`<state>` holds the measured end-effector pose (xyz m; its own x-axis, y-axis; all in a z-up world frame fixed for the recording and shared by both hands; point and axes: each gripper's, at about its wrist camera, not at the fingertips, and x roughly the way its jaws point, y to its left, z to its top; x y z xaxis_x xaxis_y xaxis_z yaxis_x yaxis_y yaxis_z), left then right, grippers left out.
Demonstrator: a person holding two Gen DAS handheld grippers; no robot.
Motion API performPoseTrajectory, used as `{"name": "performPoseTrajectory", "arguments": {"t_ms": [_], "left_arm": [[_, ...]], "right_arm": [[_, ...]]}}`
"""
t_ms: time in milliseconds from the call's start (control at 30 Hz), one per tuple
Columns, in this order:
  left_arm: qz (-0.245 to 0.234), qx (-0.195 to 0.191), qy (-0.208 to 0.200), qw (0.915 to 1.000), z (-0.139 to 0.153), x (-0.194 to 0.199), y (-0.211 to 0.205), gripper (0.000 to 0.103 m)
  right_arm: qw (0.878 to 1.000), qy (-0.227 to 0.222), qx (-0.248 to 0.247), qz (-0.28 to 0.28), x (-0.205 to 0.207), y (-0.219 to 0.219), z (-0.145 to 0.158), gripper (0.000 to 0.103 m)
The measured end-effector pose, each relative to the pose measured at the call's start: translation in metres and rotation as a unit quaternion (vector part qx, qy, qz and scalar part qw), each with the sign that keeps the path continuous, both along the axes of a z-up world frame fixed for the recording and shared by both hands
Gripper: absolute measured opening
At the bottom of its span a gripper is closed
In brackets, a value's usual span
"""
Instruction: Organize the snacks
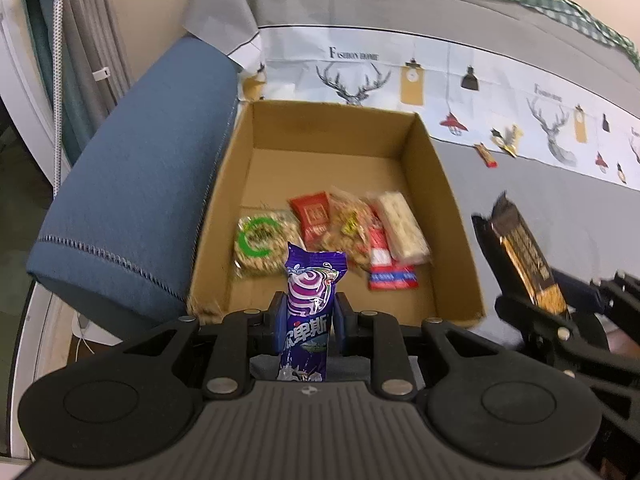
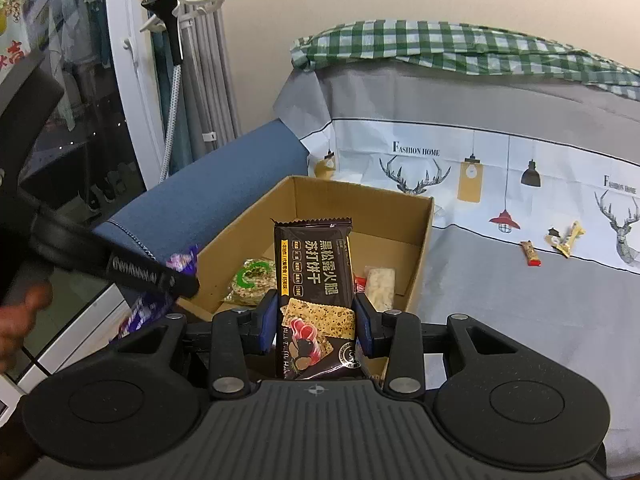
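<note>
Both fingers clamped — left point(image 1: 306, 316) on purple wafer point(image 1: 310, 300), right point(image 2: 316, 320) on black cracker pack point(image 2: 314, 280).

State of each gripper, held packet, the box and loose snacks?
left gripper: shut on purple packet
right gripper: shut on black cracker packet
cardboard box: open, partly filled
loose wrapped snacks: lying on cover outside box

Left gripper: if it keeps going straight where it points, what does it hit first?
Probably the snacks on the floor of the brown cardboard box. The left gripper, shut on a purple candy packet, aims past the near wall at the round green-labelled rice cake; depth unclear.
</note>
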<state>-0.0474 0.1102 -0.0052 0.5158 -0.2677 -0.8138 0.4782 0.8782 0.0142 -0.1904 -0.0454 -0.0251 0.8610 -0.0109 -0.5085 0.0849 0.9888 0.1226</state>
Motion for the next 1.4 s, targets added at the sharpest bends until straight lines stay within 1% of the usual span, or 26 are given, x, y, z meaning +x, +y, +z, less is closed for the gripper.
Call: {"name": "performPoseTrajectory", "arguments": {"t_ms": [167, 333, 467, 667, 967, 1167, 1200, 1267, 1300, 1333, 1367, 1400], "left_arm": [[-0.004, 0.002, 0.008, 1.0, -0.003, 0.03, -0.01, 0.026], [-0.011, 0.012, 0.015, 0.9998, -0.014, 0.059, -0.025, 0.026], [-0.008, 0.024, 0.023, 0.9994, -0.028, 0.086, -0.034, 0.026], [-0.005, 0.04, 0.043, 0.9983, -0.053, 0.119, -0.044, 0.026], [-0.004, 0.06, 0.068, 0.9959, -0.085, 0.146, -0.057, 0.026], [0.001, 0.073, 0.066, 0.9952, -0.097, 0.154, -0.061, 0.026], [0.0, 0.074, 0.065, 0.9952, -0.098, 0.155, -0.062, 0.027], [0.001, 0.074, 0.062, 0.9953, -0.097, 0.158, -0.062, 0.063], [0.004, 0.076, 0.062, 0.9952, -0.095, 0.16, -0.061, 0.1], [0.009, 0.073, 0.053, 0.9959, -0.091, 0.159, -0.06, 0.103], [0.014, 0.061, 0.036, 0.9974, -0.085, 0.155, -0.056, 0.103], [0.013, 0.057, 0.025, 0.998, -0.08, 0.15, -0.054, 0.103]], "right_arm": [[1.0, 0.01, 0.004, 0.003, 0.027, -0.006, -0.007, 0.041], [1.0, 0.022, 0.011, 0.007, 0.062, -0.014, -0.016, 0.041], [0.999, 0.034, 0.013, 0.01, 0.087, -0.02, -0.025, 0.041], [0.998, 0.053, 0.016, -0.004, 0.124, -0.035, -0.042, 0.041], [0.997, 0.079, 0.016, -0.005, 0.159, -0.044, -0.069, 0.041], [0.996, 0.088, 0.017, -0.007, 0.171, -0.046, -0.079, 0.041], [0.996, 0.088, 0.018, -0.007, 0.173, -0.047, -0.08, 0.041], [0.996, 0.088, 0.021, -0.01, 0.174, -0.048, -0.08, 0.041], [0.996, 0.087, 0.025, -0.009, 0.175, -0.05, -0.08, 0.044], [0.996, 0.084, 0.031, -0.01, 0.174, -0.051, -0.079, 0.059], [0.996, 0.083, 0.038, -0.012, 0.174, -0.052, -0.076, 0.07], [0.996, 0.081, 0.04, -0.016, 0.171, -0.053, -0.074, 0.086]]}}
